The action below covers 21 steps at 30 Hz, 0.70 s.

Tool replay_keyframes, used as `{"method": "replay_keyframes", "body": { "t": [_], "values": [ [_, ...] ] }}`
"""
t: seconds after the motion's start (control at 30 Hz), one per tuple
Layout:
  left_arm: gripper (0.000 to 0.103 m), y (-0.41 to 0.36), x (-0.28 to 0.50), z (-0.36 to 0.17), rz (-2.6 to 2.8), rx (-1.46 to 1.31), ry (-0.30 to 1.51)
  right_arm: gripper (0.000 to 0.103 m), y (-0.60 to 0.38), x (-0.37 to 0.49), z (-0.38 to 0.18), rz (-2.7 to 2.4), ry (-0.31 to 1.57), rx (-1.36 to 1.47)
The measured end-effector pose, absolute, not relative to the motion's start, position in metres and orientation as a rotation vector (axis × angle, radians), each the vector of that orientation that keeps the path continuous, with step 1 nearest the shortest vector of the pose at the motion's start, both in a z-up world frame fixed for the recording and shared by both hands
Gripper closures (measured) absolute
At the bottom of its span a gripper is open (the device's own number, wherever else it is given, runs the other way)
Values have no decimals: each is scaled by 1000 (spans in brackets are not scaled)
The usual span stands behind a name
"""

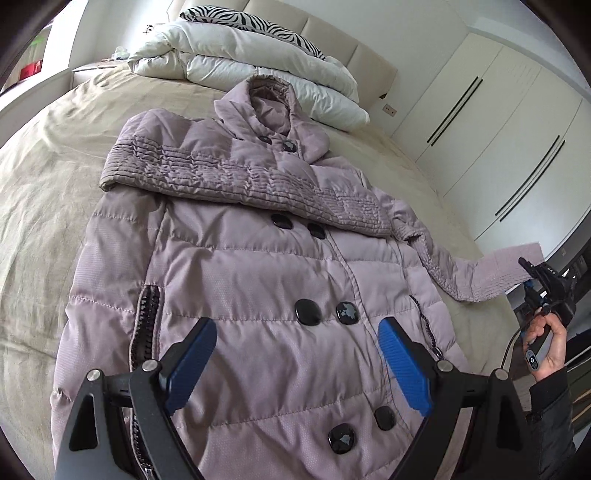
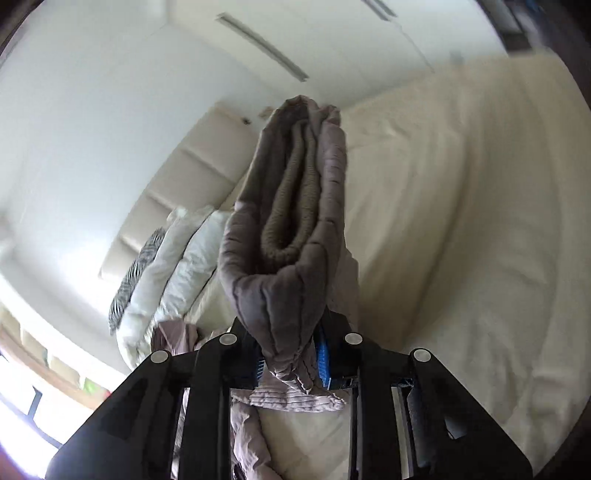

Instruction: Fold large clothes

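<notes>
A: Looking down the left gripper (image 1: 297, 358) now. Jaws spread wide, blue pads (image 1: 192, 360) far apart, nothing pinched between them.

B: And under them?

A: Hovering over the mauve padded coat (image 1: 236, 266), laid front-up on the beige bedspread (image 1: 48, 177). Lower front of the coat framed right between the two fingers, black buttons (image 1: 307, 312) just above the gap, another pair low in the frame between the fingers. Cannot tell whether the tips touch the fabric.

B: Sleeves?

A: One sleeve (image 1: 236, 175) folded across the chest, running from left of centre down toward the right. Other sleeve (image 1: 476, 275) stretched out to the right edge of the frame, lifted off the bed, cuff end up at the right gripper (image 1: 532, 273), held in a hand (image 1: 546, 350).

B: Switching to the right wrist view. Blurred, but clear enough: jaws closed on the cuff (image 2: 291, 229), quilted fabric squeezed between the blue pads (image 2: 322, 360). Cuff mouth standing up past the fingertips through the middle of the frame, knit lining showing inside.

A: Background?

B: White duvet (image 1: 258, 62) and zebra-print pillow (image 1: 255, 22) stacked at the headboard, upper centre of the left view. Wardrobe doors (image 1: 491, 122) at upper right.
</notes>
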<state>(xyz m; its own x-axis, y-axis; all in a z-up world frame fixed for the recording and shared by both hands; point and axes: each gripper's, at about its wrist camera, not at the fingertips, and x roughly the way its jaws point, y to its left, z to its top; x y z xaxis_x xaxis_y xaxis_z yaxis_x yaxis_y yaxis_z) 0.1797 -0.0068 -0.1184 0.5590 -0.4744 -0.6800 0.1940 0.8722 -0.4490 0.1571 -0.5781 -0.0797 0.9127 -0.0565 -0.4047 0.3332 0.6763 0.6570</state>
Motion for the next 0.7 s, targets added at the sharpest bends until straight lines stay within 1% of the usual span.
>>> {"method": "replay_keyframes", "body": {
  "t": [0.1, 0.17, 0.23, 0.3, 0.43, 0.47, 0.57, 0.7],
  "values": [
    [12, 12, 184, -115, -391, -407, 879, 82, -483, 201, -37, -81, 444, 522],
    [12, 28, 187, -114, -384, -462, 870, 82, -417, 227, -29, 4, 498, 369],
    [11, 45, 189, -115, -372, -514, 864, 82, -354, 250, -34, 71, 552, 248],
    [11, 61, 192, -116, -366, -564, 862, 82, -295, 270, -48, 124, 608, 143],
    [9, 83, 201, -122, -389, -652, 875, 82, -206, 297, -96, 187, 723, -25],
    [8, 85, 202, -123, -396, -667, 876, 82, -194, 302, -110, 190, 750, -62],
    [4, 85, 215, -134, -442, -740, 908, 82, -172, 280, -153, 190, 811, -117],
    [4, 64, 244, -144, -550, -873, 977, 82, -173, 266, -180, 180, 788, -165]
  ]
}}
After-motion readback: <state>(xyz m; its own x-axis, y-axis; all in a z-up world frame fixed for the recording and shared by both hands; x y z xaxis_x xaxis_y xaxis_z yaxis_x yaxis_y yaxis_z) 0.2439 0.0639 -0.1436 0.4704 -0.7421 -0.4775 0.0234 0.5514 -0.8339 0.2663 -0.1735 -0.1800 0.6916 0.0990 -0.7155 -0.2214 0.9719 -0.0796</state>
